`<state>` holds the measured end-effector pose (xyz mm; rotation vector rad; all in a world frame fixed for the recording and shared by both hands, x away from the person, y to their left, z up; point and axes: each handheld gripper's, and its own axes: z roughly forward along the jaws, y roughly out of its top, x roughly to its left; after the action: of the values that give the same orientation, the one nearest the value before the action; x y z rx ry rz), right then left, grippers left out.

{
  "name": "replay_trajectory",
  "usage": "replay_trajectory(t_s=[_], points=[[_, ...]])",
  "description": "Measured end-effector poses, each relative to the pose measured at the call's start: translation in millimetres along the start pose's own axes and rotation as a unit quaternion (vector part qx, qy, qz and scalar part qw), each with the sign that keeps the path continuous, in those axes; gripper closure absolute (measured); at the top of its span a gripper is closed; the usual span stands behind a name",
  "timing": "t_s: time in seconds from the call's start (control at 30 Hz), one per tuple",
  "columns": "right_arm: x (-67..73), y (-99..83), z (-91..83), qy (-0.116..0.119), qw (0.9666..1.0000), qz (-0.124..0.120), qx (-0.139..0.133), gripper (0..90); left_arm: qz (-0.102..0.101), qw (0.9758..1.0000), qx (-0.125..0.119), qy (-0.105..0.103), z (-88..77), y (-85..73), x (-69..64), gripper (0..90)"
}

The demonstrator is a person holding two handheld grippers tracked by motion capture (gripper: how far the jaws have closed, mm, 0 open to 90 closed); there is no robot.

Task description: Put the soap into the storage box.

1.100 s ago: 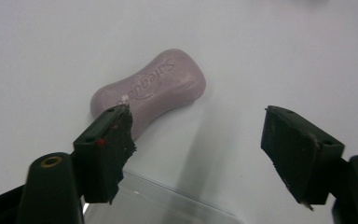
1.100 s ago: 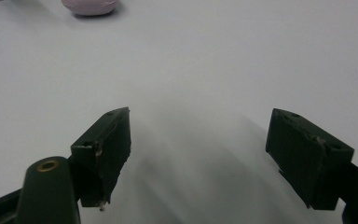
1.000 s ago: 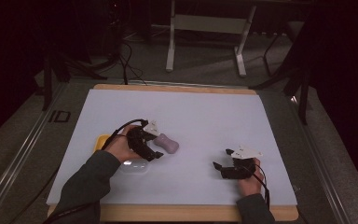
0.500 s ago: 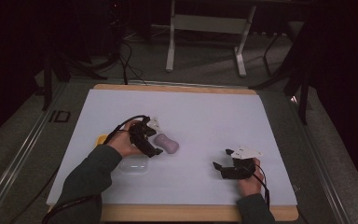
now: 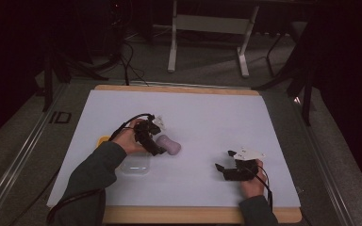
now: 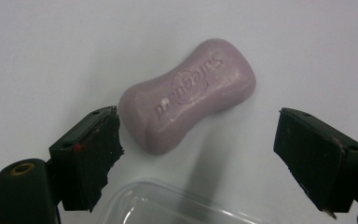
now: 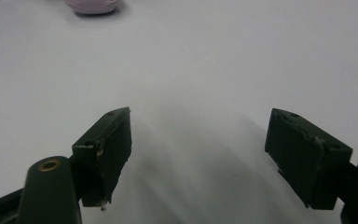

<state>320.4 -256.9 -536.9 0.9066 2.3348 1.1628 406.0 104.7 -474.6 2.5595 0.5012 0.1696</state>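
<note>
A pale purple bar of soap (image 5: 169,145) (image 6: 189,93) with raised lettering lies flat on the white mat. My left gripper (image 5: 159,148) (image 6: 200,135) stands open just behind it. Its jaws have just been opening, and the soap's near end sits between the pads without being pressed; one pad (image 6: 91,149) is very close to the bar. My right gripper (image 5: 222,160) (image 7: 198,140) rests open low over the mat at the front right, nothing between its fingers. The soap (image 7: 93,5) peeks in at the top edge of the right gripper view.
A clear plastic container (image 5: 135,165) (image 6: 168,205) lies on the mat just in front of the left hand. A small yellow thing (image 5: 103,140) shows by the left sleeve. The white mat (image 5: 207,113) covers a wooden-edged table; chair and table legs stand beyond.
The left hand has shifted a little toward the far side, uncovering more of the clear container. The soap has stayed put on the mat. The right hand has not moved.
</note>
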Motion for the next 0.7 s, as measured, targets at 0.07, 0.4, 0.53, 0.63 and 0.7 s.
replay_trajectory(t_s=[0.07,0.4,0.53,0.63,0.7], points=[[-0.1,0.0,-0.1,0.000,1.0000,0.001,0.000,22.2,-0.003,1.0000,0.004,0.001,2.3,1.0,2.8,15.0],[0.1,0.0,0.2,0.001,1.0000,0.000,0.000,22.2,-0.029,0.9992,-0.004,-0.027,15.6,3.3,16.5,13.8],[0.0,0.0,0.2,0.002,1.0000,0.000,0.000,22.2,-0.042,0.9983,-0.015,-0.037,20.5,5.6,21.4,14.6],[0.1,0.1,0.3,0.003,1.0000,-0.001,0.001,22.2,-0.055,0.9968,-0.020,-0.054,26.1,7.8,26.2,15.2],[0.1,0.1,0.3,0.003,1.0000,-0.001,0.001,22.3,-0.061,0.9957,-0.026,-0.065,28.8,9.6,28.6,15.2]])
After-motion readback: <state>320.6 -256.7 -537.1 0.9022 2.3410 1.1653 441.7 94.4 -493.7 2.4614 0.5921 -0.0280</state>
